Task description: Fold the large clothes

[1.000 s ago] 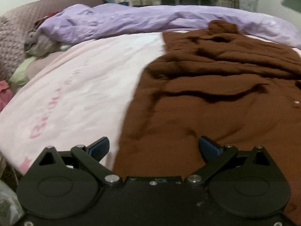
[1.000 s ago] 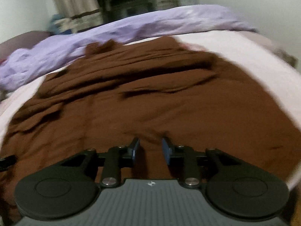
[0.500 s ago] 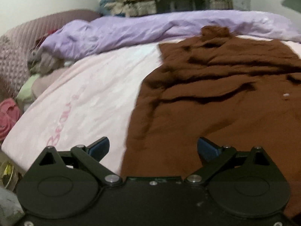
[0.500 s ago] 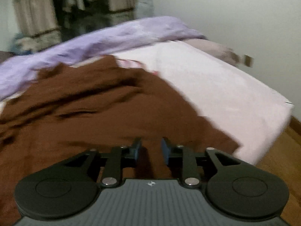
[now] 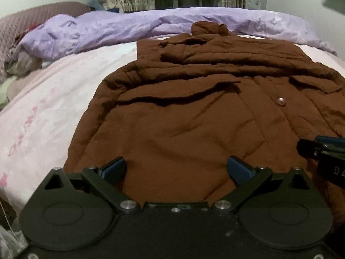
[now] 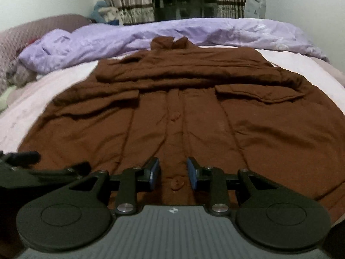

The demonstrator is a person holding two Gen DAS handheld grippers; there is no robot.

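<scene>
A large brown buttoned coat (image 5: 183, 116) lies spread front-up on the bed, collar at the far end, sleeves folded across the chest; it also shows in the right wrist view (image 6: 172, 108). My left gripper (image 5: 176, 168) is wide open and empty above the coat's near left hem. My right gripper (image 6: 173, 172) is partly open and empty, over the button placket near the hem, a button (image 6: 175, 183) showing between the fingers. The right gripper shows at the right edge of the left wrist view (image 5: 323, 151).
The pink bedsheet (image 5: 43, 108) is bare left of the coat. A lilac duvet (image 5: 107, 30) is bunched along the far side. A pillow and headboard (image 5: 38, 15) stand far left. Curtains and a dark window (image 6: 183, 0) are behind.
Both grippers swung to face the coat squarely from its hem end; the right one turned back left from the bed's right edge and opened a little. The coat has not moved.
</scene>
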